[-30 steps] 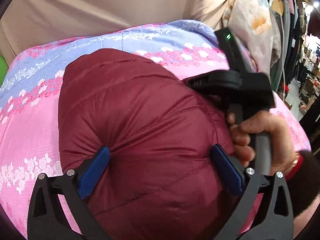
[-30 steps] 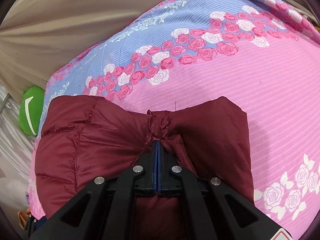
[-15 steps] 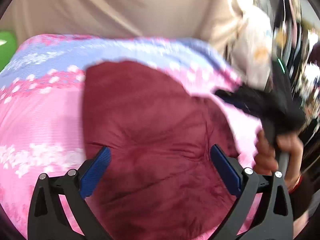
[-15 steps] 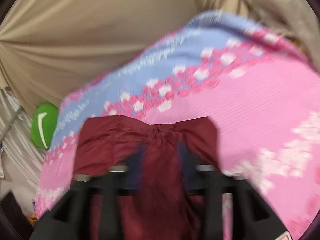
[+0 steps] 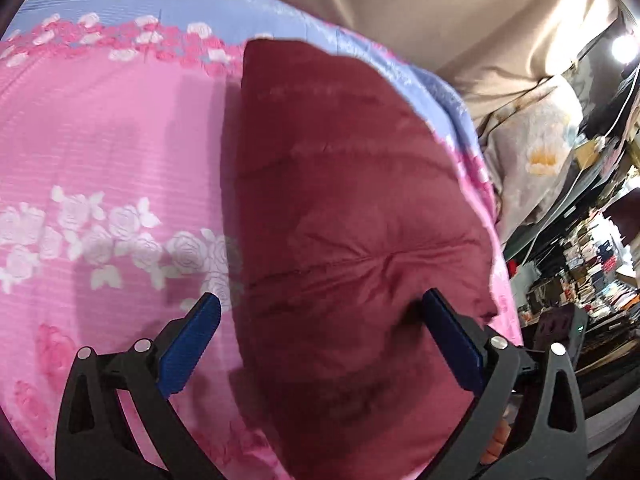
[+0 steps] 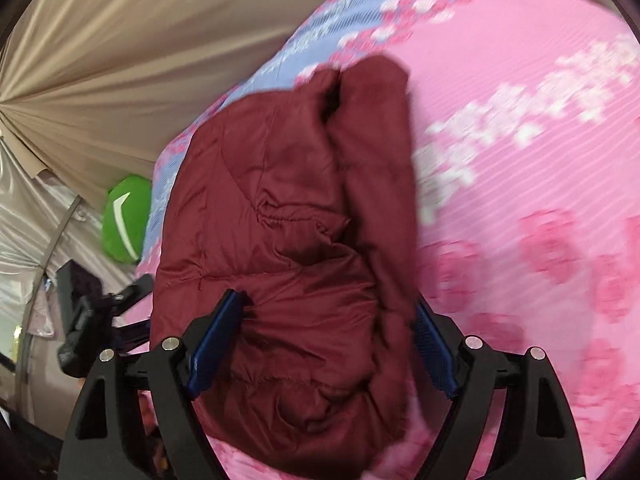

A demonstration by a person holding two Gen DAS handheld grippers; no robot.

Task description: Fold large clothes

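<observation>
A big bed takes up most of the room, and it is covered with a pink sheet (image 5: 120,128) that has white and pink roses and a blue stripe along the far edge. A tan curtain (image 6: 140,40) hangs behind the bed. A green thing (image 6: 126,220) with a white mark sits down beside the bed, and there are crowded shelves (image 5: 592,280) off to one side. A puffy dark red jacket (image 5: 352,220) lies folded up in a lump on the pink sheet. The left gripper (image 5: 320,340) has its jaws spread wide apart; one blue pad pokes into the jacket's soft edge and the other blue pad is over the bare sheet, so it is not squeezing anything. The right gripper (image 6: 324,344) has just been opening its jaws. Now they stand wide, with the jacket (image 6: 296,248) bulging up between the blue pads, and the jacket is let go. The other gripper's black handle (image 6: 88,312) shows at the left edge of the right wrist view.
</observation>
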